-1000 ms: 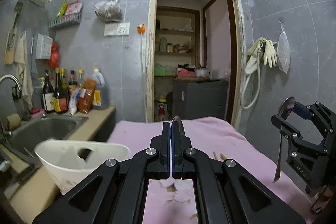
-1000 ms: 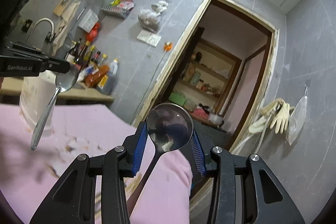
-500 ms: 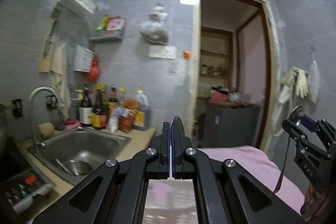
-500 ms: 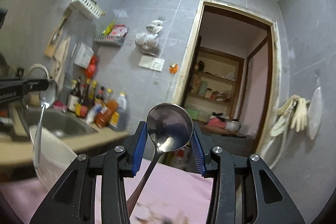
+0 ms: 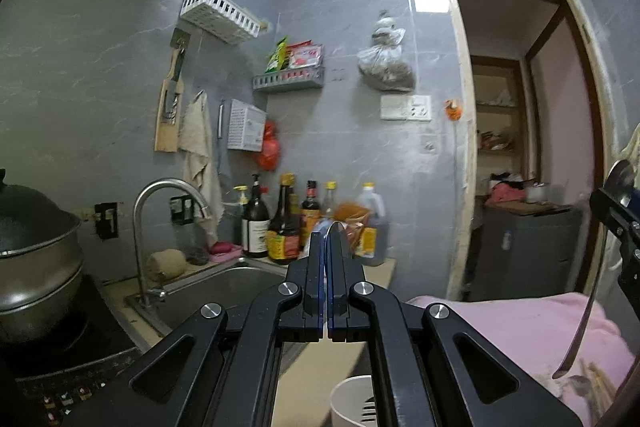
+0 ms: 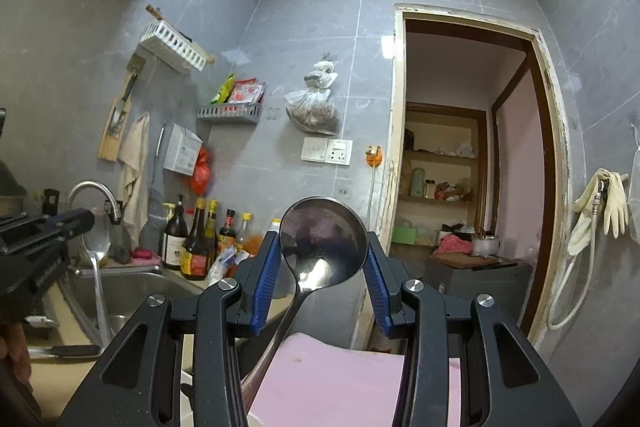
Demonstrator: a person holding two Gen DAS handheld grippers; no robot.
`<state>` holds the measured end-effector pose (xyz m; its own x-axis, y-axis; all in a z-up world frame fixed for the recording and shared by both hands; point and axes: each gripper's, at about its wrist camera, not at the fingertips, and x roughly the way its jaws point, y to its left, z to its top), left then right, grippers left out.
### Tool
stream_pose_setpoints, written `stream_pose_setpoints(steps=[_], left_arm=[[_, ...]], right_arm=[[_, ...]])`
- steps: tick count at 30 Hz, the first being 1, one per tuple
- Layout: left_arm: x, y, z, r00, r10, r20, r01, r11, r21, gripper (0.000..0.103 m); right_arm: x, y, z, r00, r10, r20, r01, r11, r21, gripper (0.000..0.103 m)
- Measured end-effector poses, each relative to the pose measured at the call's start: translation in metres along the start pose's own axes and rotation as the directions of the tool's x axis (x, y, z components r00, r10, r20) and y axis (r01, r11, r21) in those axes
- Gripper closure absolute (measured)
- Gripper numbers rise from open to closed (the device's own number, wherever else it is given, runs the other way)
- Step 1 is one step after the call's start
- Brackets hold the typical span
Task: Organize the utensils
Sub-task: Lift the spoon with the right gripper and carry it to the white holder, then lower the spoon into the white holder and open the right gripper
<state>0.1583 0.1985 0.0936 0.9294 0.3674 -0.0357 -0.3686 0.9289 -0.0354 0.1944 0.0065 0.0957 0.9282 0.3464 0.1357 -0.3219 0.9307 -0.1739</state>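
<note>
Grippers (image 5: 328,239) (image 6: 323,259) each stay clamped on a spoon (image 6: 323,243), now facing the sink (image 5: 224,291) instead of the pink cloth (image 5: 520,327).

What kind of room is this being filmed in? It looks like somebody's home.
Most likely a small home kitchen: a steel sink with a curved tap, sauce and oil bottles lined up against the grey tiled wall, and a lidded pot at the left.

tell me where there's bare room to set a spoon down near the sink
The pink cloth is bare below the right gripper. A counter strip between sink and cloth is open, apart from the white holder. Crowded: bottles behind the sink, pot to its left.
</note>
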Motion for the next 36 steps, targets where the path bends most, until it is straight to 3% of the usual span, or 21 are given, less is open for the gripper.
stream_pose_setpoints(steps=[7,11,24,30,36], left_arm=[[0.017,-0.008,-0.030,0.997,0.071,-0.009,-0.070,0.997,0.037,0.103],[0.025,-0.014,-0.042,0.997,0.073,-0.025,-0.072,0.995,0.066,0.103],[0.034,-0.019,-0.066,0.983,-0.061,-0.175,0.064,0.998,0.012,0.102],[0.030,-0.013,-0.065,0.957,-0.170,-0.233,0.155,0.985,-0.081,0.099],[0.029,-0.009,-0.061,0.941,-0.217,-0.258,0.184,0.972,-0.145,0.096]], right_arm=[[0.017,0.018,-0.029,0.999,-0.018,-0.052,0.017,1.000,-0.009,0.065],[0.023,0.025,-0.046,0.997,-0.014,-0.080,0.011,0.999,-0.031,0.065],[0.027,0.027,-0.082,0.977,0.082,-0.199,-0.089,0.996,-0.024,0.064],[0.026,0.026,-0.085,0.958,0.168,-0.233,-0.165,0.986,0.033,0.063],[0.016,0.026,-0.080,0.954,0.205,-0.218,-0.196,0.979,0.060,0.058]])
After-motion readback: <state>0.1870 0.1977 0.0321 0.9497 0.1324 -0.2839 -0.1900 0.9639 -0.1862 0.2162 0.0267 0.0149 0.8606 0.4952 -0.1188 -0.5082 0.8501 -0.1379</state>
